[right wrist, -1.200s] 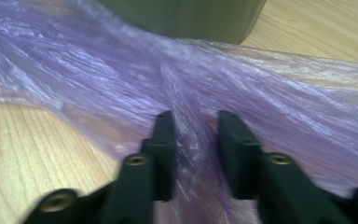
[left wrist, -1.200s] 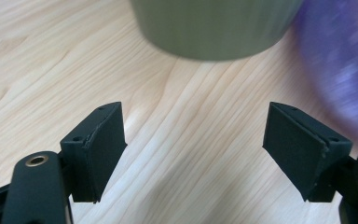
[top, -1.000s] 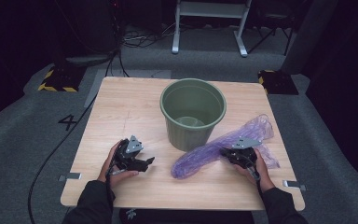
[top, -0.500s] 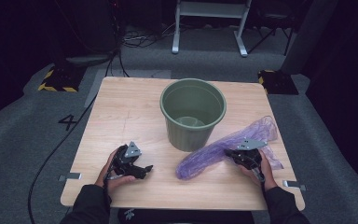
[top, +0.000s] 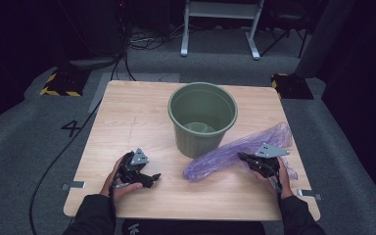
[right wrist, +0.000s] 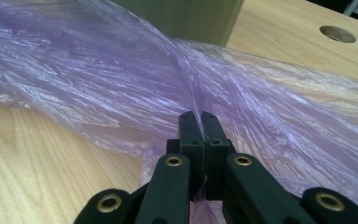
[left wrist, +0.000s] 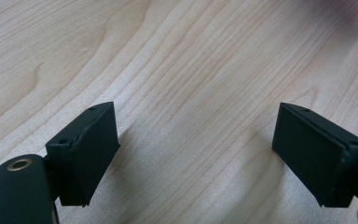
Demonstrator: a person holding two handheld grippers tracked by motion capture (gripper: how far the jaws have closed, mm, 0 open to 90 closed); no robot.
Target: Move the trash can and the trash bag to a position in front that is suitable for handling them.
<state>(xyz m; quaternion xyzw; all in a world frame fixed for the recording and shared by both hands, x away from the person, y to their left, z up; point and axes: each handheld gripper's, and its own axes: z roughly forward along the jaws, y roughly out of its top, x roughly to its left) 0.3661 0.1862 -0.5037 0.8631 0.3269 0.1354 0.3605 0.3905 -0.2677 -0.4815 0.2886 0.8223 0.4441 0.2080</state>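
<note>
Right gripper (right wrist: pixel 199 116): fingers clamped on purple bag (top: pixel 235 152), lying on worktop (top: pixel 127 117) just beside green bucket (top: pixel 203 117); left gripper (left wrist: pixel 196 154): fingers apart, holding nothing, low over bare wood; bag gripped, bucket probably not yet lined.

Left hand (top: pixel 122 178): yours, entering from the near edge of the table (top: pixel 142 112), dark sleeve at the forearm, wrapped around the left gripper (top: pixel 149 178) near the near-left corner. Gripper lies low over the wood, pointing toward the right edge; jaws spread wide, bare wood between the pads (left wrist: pixel 88 151).

Right hand (top: pixel 274 176): yours, also from the near edge, near the near-right corner, holding the right gripper (top: pixel 241 157). It points toward the left edge; jaws pressed together, pinching a fold of the purple plastic bag (right wrist: pixel 121 79). Grey plate on top.
</note>
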